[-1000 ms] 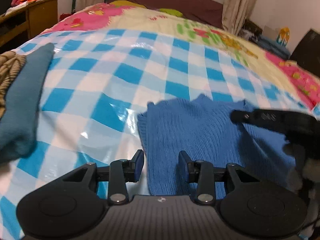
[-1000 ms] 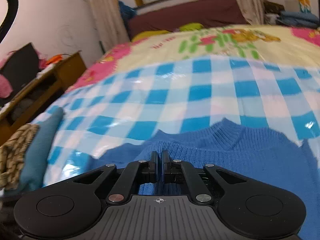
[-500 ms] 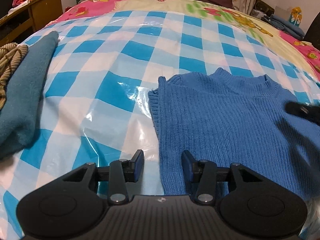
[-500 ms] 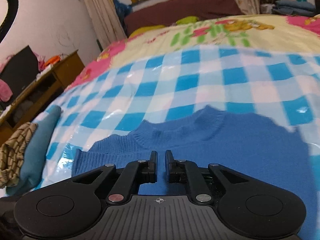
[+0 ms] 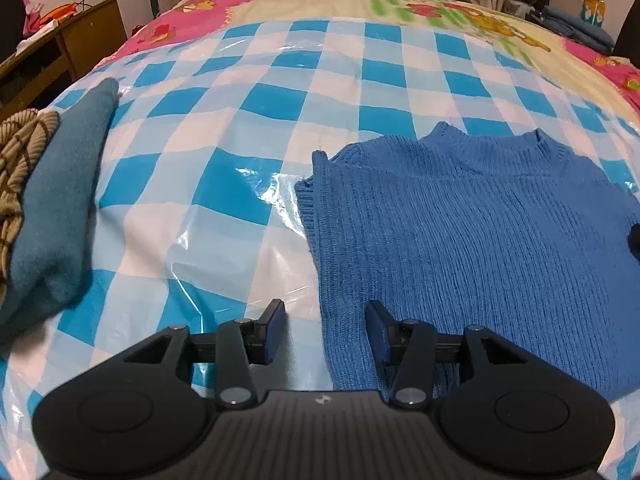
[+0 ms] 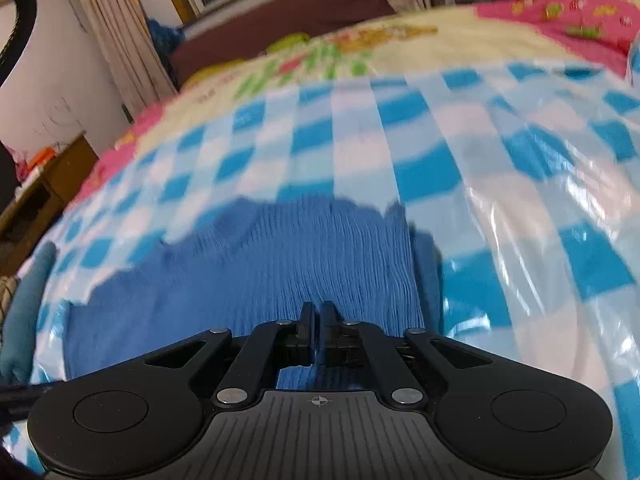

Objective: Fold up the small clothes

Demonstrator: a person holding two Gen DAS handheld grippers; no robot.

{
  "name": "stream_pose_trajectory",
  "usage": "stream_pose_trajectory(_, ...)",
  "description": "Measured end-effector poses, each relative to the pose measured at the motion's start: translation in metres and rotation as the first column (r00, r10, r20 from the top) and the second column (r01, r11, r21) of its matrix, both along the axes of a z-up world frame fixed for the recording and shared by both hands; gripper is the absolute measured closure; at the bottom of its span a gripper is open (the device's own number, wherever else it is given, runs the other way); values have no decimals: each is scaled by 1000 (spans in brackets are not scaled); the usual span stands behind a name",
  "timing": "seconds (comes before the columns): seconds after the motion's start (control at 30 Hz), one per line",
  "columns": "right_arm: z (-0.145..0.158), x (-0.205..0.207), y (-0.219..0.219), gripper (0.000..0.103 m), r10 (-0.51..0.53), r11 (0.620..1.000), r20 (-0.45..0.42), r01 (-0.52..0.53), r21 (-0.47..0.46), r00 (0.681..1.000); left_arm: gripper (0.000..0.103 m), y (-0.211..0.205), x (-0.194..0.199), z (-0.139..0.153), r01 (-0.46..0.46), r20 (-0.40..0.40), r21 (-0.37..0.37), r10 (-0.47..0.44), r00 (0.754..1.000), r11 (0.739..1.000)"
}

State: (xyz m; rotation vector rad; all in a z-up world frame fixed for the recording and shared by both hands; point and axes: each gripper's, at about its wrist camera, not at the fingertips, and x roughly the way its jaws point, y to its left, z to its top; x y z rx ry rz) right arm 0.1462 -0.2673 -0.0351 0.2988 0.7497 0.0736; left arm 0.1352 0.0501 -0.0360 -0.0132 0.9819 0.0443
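**Blue sweater flat on the checked sheet, both grippers at its near edge**

At the far left of my left wrist view I am seeing a striped knit [image 5: 18,168] lying against a folded teal garment [image 5: 60,216], both resting on the blue-and-white checked plastic sheet [image 5: 224,184] that is covering the bed. A wooden desk [image 5: 72,48] is standing beyond the bed's left side.

Moving right, my left gripper [image 5: 325,332] is hovering low over the sheet with its fingers spread wide apart and nothing between them. Its left finger is sitting over bare plastic, while its right finger is over the left edge of the blue knit sweater [image 5: 480,220]. The sweater is lying flat, collar pointing away from me, well apart from the teal garment.

In my right wrist view, which is blurred, I am looking along the right gripper [image 6: 316,328]. Its fingers are nearly pressed together, with only a thin slit showing and no cloth visibly caught. It is sitting over the blue knit sweater [image 6: 280,264], near the garment's right edge, where the fabric is looking doubled over. Crinkled checked sheet [image 6: 520,220] is filling the right side.
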Motion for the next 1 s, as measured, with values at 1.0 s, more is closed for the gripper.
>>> stream_pose_trajectory(1.0,18,-32,6,84,9,998,-12,-9,-57,1000,53,9,-52,7,-10,-11,-78,9,1000,997)
